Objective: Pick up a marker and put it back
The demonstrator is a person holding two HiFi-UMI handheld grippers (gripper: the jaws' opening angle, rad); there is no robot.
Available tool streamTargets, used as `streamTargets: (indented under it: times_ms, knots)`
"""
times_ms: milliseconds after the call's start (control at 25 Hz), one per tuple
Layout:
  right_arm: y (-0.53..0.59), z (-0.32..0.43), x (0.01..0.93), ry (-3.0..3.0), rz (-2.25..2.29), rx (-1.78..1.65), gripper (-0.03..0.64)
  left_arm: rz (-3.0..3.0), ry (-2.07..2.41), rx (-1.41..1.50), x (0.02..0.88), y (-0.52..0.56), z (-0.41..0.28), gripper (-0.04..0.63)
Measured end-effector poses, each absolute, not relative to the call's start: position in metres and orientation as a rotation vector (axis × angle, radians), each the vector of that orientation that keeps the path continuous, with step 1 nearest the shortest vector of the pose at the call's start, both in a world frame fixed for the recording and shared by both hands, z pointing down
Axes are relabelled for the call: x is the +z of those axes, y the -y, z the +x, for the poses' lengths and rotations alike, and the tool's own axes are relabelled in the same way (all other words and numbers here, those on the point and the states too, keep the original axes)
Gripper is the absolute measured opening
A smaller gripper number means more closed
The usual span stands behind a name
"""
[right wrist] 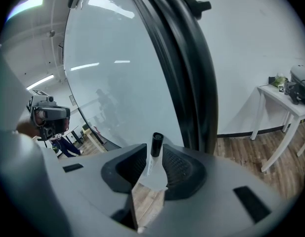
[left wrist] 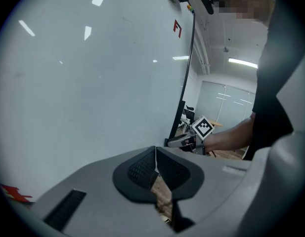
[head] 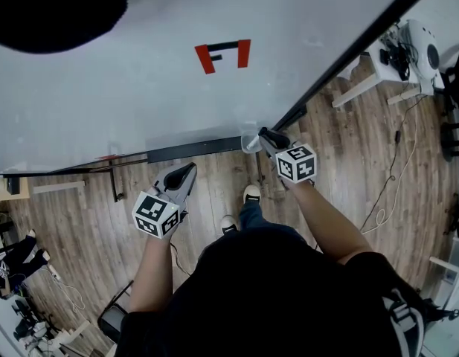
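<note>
Whiteboard (head: 214, 110) ahead; marker (right wrist: 154, 149) between wide right tongs (right wrist: 153, 157) (right gripper view only); left tongs (left wrist: 155, 157) together.

head view steeply down, gripper views along their jaws, whiteboard (head: 214, 110) in all

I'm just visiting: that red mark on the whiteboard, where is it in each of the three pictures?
Head view: the red mark is at top centre, on the whiteboard.
Left gripper view: small, upper right of centre, just left of the board's edge.
Right gripper view: not in it.
Shared landmark: the board's black frame, which shows in all three.
</note>
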State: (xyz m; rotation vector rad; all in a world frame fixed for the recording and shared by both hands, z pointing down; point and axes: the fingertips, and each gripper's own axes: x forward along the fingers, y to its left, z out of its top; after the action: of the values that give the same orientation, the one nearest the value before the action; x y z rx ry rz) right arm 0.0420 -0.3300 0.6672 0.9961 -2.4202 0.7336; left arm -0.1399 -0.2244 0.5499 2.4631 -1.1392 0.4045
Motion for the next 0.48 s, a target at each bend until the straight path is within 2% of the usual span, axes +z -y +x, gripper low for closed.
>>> streamTargets:
  times_ms: [480]
  knots:
    - [0.3374, 0.0375, 0.6769, 2.41, 1.0, 0.75, 0.087, 2.441, 1.125, 0.401, 0.5583, 0.2233, -0.1405, 0.014]
